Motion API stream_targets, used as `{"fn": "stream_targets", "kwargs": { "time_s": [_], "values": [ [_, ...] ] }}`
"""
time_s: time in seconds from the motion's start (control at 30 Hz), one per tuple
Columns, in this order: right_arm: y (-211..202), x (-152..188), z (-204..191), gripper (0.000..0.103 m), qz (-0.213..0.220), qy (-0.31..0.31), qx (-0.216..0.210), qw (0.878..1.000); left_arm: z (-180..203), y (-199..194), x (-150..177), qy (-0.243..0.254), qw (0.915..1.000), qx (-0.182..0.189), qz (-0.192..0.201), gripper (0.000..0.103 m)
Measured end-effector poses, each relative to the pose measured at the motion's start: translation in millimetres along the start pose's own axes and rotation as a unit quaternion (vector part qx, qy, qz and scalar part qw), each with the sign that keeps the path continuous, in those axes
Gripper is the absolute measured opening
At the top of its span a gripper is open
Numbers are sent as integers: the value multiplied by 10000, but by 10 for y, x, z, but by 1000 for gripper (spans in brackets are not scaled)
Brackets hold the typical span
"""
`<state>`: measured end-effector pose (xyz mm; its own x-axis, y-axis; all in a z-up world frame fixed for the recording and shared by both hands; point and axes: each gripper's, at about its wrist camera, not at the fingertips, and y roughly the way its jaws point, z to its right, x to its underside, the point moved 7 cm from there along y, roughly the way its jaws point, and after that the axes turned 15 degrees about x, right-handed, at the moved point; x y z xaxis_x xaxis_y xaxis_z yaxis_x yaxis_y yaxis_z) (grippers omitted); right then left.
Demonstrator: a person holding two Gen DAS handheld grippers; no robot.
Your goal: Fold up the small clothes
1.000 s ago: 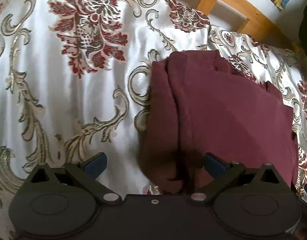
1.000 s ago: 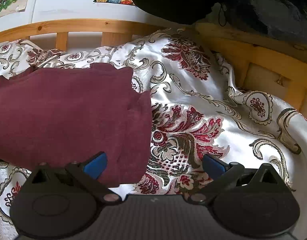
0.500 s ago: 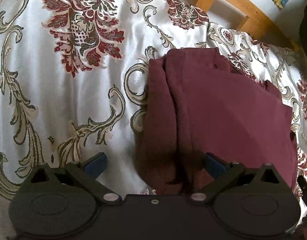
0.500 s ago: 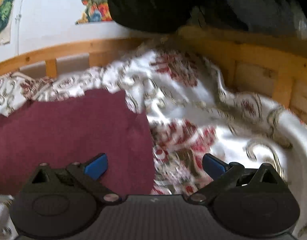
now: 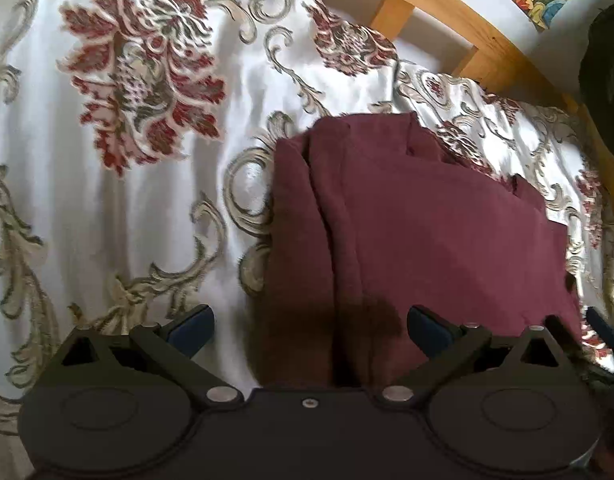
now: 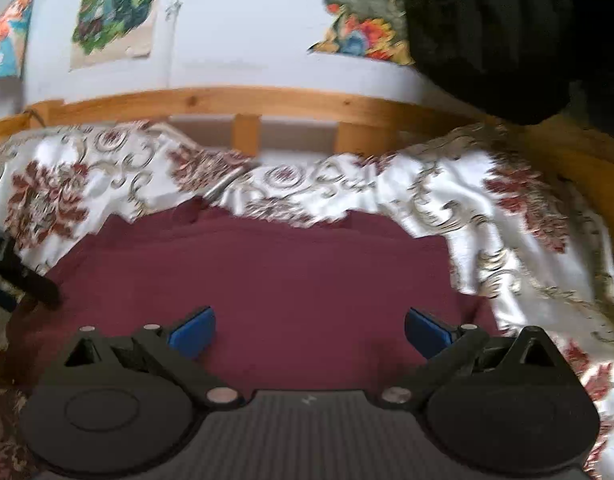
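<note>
On bedspread [image 5: 107,208]: folded maroon garment [image 5: 427,232]; both jaws apart.

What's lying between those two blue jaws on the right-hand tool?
Only the folded maroon garment; the right gripper hangs open over it, as the right wrist view shows.

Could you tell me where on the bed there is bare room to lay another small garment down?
The widest free patch is the floral bedspread left of the maroon garment, with open left gripper at its near edge. A narrower strip lies between the garment's right edge and the wooden bed rail. The middle is taken, under the open right gripper.
</note>
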<state>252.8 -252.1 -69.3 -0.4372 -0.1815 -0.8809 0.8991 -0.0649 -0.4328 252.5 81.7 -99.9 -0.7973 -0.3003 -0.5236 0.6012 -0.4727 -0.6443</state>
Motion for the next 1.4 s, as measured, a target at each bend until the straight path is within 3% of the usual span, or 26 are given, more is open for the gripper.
{"fn": "stream_targets", "kwargs": {
  "time_s": [0.13, 0.53, 0.93, 1.03, 1.13, 1.23, 1.4],
  "values": [
    [125, 210, -159, 103, -345, -388, 41, 9986, -4, 24, 11, -58, 9999, 130, -30, 102],
    [229, 372, -121, 103, -462, -43, -146, 9988, -95, 159, -75, -134, 9997, 175, -143, 102],
    [223, 363, -122, 102, -455, -35, -147, 9989, -15, 271, -54, 319, 9987, -147, -362, 102],
    [198, 327, -116, 103, -527, -107, -135, 9985, 73, 319, -41, 539, 9978, -30, -384, 102],
    [135, 192, -53, 103, -508, -189, 161, 9984, 144, 353, 29, 848, 9948, 150, -539, 102],
    [146, 77, 1, 103, -498, -439, 503, 9965, 180, 387, 58, 1143, 9915, 97, -618, 102],
    [148, 122, -6, 103, -651, -660, 623, 9937, 141, 441, -5, 949, 9933, 191, -638, 102]
  ]
}}
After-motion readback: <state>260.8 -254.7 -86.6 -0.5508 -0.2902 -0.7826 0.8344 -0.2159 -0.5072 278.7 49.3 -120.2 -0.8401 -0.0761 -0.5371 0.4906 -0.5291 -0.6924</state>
